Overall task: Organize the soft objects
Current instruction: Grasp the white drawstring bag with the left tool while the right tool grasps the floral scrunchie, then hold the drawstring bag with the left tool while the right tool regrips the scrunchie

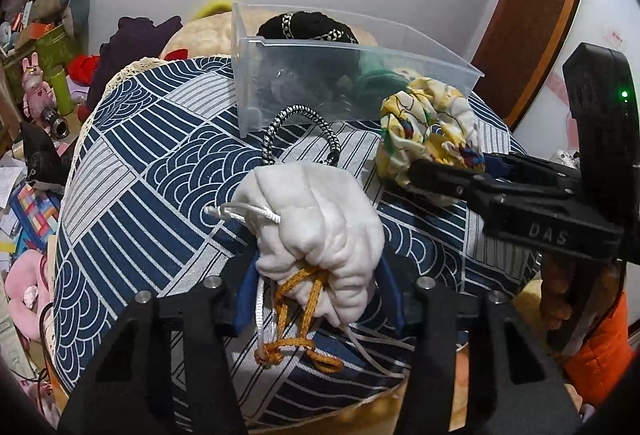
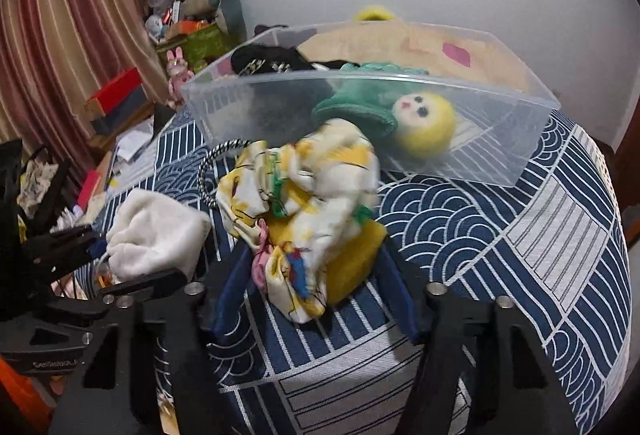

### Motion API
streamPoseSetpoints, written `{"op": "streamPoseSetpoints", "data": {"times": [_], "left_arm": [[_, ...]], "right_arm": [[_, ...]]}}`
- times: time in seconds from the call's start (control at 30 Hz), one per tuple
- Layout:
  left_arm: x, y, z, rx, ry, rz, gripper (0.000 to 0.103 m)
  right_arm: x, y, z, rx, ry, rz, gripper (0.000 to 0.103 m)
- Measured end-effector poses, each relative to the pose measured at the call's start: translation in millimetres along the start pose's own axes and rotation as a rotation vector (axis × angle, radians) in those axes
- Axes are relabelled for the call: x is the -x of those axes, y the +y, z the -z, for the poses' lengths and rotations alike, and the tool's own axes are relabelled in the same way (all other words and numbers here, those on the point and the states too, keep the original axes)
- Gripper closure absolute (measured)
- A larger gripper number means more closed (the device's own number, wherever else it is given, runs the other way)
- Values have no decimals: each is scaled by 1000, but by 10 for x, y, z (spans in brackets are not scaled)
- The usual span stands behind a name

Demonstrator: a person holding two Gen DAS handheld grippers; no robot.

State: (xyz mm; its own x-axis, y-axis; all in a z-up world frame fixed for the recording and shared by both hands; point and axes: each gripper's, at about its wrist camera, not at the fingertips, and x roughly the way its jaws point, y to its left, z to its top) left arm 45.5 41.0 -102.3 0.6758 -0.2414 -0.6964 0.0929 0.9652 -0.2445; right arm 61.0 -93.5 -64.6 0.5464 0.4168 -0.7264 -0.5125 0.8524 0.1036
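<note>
Both jaws clamped: left gripper (image 1: 318, 267) pinches white pouch (image 1: 320, 211), right gripper (image 2: 316, 271) floral pouch (image 2: 308, 203). Mid-carry; next needs lifting over clear bin (image 2: 532, 139) at 12 o'clock.

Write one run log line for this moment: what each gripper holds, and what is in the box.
left gripper: shut on white pouch | right gripper: shut on yellow floral cloth | clear box: doll, black item | striped hair tie: on table

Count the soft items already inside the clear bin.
2 visible: a black patterned cloth at the bin's left end, and a green-dressed, yellow-haired doll toward the right. Others may be hidden beneath.
</note>
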Motion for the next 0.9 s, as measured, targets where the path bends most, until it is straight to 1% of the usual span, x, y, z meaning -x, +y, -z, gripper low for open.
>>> {"op": "streamPoseSetpoints", "data": {"times": [0.1, 0.2, 0.5, 0.63, 0.77, 0.9], "left_arm": [[62, -4, -8, 2, -11, 2, 59], [118, -21, -19, -3, -21, 5, 61], [330, -165, -116, -48, -80, 3, 61], [340, -184, -154, -46, -82, 12, 61], [316, -201, -140, -50, -74, 11, 61], [288, -217, -130, -53, -66, 8, 61]], "right_arm": [[76, -40, -4, -14, -27, 7, 55], [158, -60, -5, -21, -53, 6, 56], [362, -76, -18, -11, -106, 21, 56], [319, -107, 25, -6, -73, 19, 55], [184, -154, 155, -5, -4, 36, 52], [164, -187, 214, -11, 18, 30, 41]]}}
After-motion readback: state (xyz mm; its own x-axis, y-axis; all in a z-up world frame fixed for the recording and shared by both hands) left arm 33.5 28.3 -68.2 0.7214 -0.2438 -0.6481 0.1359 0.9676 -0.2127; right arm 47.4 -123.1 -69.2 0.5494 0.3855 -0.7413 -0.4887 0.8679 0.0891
